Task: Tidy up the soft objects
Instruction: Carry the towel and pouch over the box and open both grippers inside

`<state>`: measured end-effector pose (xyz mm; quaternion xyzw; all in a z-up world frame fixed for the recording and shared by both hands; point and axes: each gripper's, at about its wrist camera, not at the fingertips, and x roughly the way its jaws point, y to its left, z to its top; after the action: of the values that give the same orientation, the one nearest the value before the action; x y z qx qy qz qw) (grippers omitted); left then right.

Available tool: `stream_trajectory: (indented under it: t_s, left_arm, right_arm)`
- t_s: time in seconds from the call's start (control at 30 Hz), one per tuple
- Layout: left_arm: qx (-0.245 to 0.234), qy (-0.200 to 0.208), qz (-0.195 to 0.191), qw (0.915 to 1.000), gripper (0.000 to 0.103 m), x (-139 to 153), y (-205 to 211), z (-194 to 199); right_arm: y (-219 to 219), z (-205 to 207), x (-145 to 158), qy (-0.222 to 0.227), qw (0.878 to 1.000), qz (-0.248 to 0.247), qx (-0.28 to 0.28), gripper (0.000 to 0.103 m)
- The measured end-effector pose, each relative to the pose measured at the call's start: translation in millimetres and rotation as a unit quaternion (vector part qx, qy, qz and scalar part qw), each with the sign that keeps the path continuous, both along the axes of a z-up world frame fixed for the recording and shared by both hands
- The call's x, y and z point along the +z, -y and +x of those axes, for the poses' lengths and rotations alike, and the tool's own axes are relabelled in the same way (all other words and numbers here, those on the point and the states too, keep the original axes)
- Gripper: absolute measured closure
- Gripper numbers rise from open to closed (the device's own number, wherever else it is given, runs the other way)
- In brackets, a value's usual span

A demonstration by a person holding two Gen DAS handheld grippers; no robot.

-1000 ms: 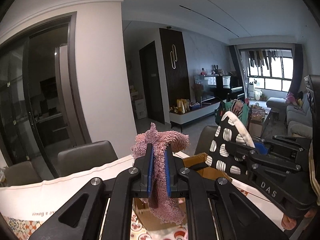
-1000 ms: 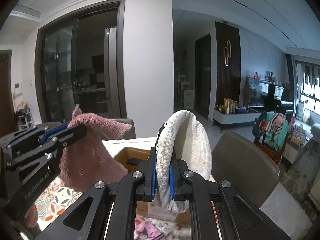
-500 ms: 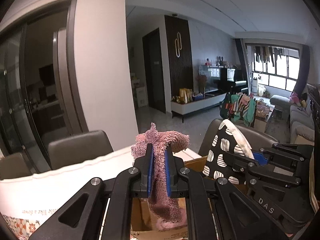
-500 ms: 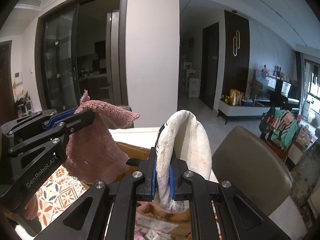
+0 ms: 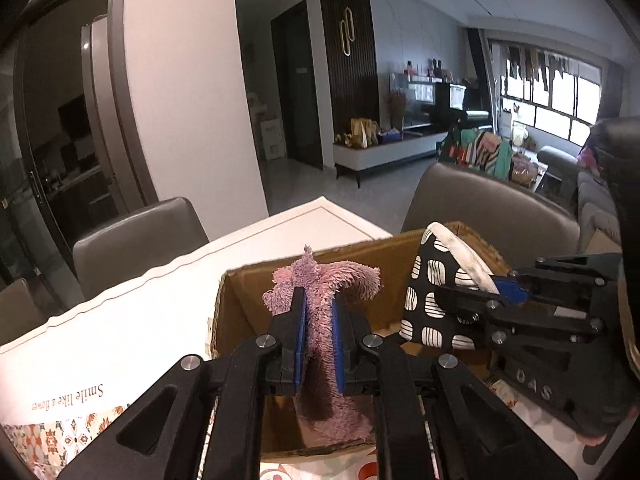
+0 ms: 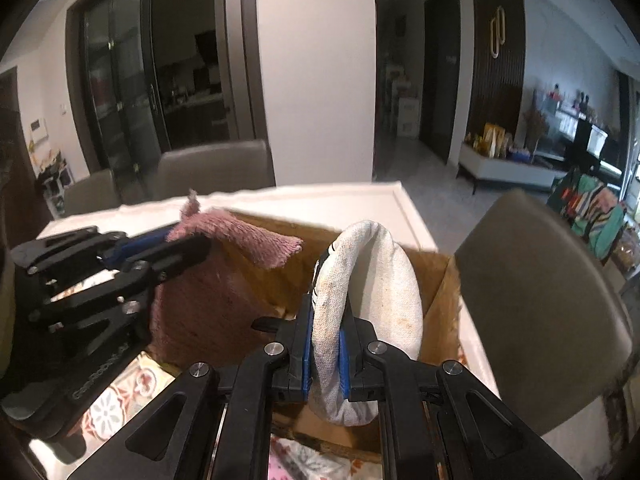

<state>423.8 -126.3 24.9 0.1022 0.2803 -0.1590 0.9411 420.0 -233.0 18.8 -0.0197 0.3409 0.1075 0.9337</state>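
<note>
My left gripper (image 5: 319,322) is shut on a fuzzy pink cloth (image 5: 320,292) that hangs down over an open cardboard box (image 5: 248,280). My right gripper (image 6: 325,330) is shut on a soft pad, white on one side (image 6: 376,284) and black with white spots on the other (image 5: 434,296). Both are held side by side above the box (image 6: 440,280). In the right wrist view the left gripper (image 6: 192,246) and the pink cloth (image 6: 208,300) show at left. In the left wrist view the right gripper (image 5: 496,292) shows at right.
The box stands on a table with a white, patterned cloth (image 5: 120,320). Grey chairs stand round the table: one behind (image 5: 136,240), one at the right end (image 6: 540,300). A white wall pillar and dark glass doors lie beyond.
Both grippers have tilted and moved down toward the box, each still holding its piece. The box now fills the middle of both views and the cloth and pad hang over its opening.
</note>
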Motion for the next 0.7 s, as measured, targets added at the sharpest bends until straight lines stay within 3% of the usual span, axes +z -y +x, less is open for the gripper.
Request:
stream_trajectory:
  t_s: [0.17,0.23,0.33,0.7]
  left_arm:
    - [-0.001,0.004,0.016,0.9999,0.062,-3.7,-0.9,-3.1]
    - [-0.002,0.013,0.019,0.9997,0.061,-0.6,0.0,-5.3]
    - [0.004,0.021,0.020,0.9996,0.058,2.7,-2.4,-9.0]
    - [0.039,0.045,0.004,0.9982,0.057,23.9,-25.4,-39.9]
  right_arm:
    - [14.4,15.1,-13.3,-0.046,0.999,0.020,-0.005,0.088]
    - [19.0,16.5,-16.7,-0.058,0.998,0.025,-0.007,0.075]
    - [20.3,10.3,-14.4,-0.044,0.999,0.013,-0.017,0.068]
    - [9.4,-24.7,20.1,0.018,0.998,-0.018,-0.050,0.066]
